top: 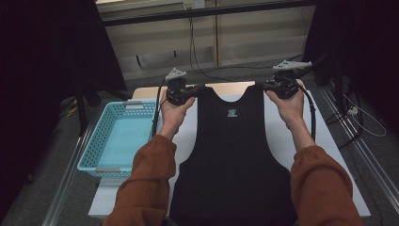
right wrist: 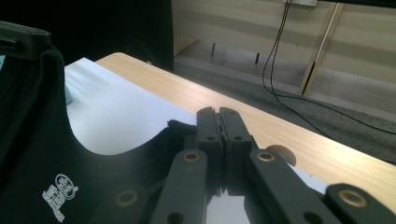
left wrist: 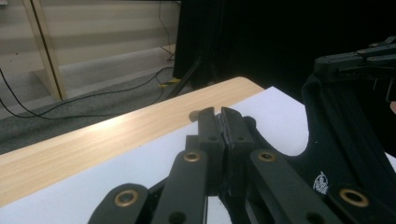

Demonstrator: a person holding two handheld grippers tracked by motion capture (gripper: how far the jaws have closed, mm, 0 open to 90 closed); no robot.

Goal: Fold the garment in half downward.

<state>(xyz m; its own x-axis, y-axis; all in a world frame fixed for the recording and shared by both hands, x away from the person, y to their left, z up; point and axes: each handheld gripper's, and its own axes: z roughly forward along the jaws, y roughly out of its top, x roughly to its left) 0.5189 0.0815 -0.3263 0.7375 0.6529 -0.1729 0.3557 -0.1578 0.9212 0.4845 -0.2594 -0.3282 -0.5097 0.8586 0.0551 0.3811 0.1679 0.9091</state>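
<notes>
Light wooden surface (top: 226, 86) under a white sheet (top: 282, 132), pale wall panels and dark cables on grey carpet beyond the far edge, black curtains to either side. Blue perforated basket (top: 123, 136) at the surface's left edge, just beside the sheet. Black sleeveless vest (top: 233, 155) spread flat on the sheet, neckline toward the far edge, small white logo below the collar. Left tongs (top: 196, 88) at the vest's left shoulder strap, right tongs (top: 260, 86) at the right strap, both near the far edge with orange-sleeved forearms reaching in from below. In the left gripper view, left tongs (left wrist: 221, 122) clenched, jaws pressed together on the black strap fabric, the other tongs farther off at the upper right. In the right gripper view, right tongs (right wrist: 218, 122) likewise clenched on the strap, vest (right wrist: 42, 154) draping away to the left over the sheet.
</notes>
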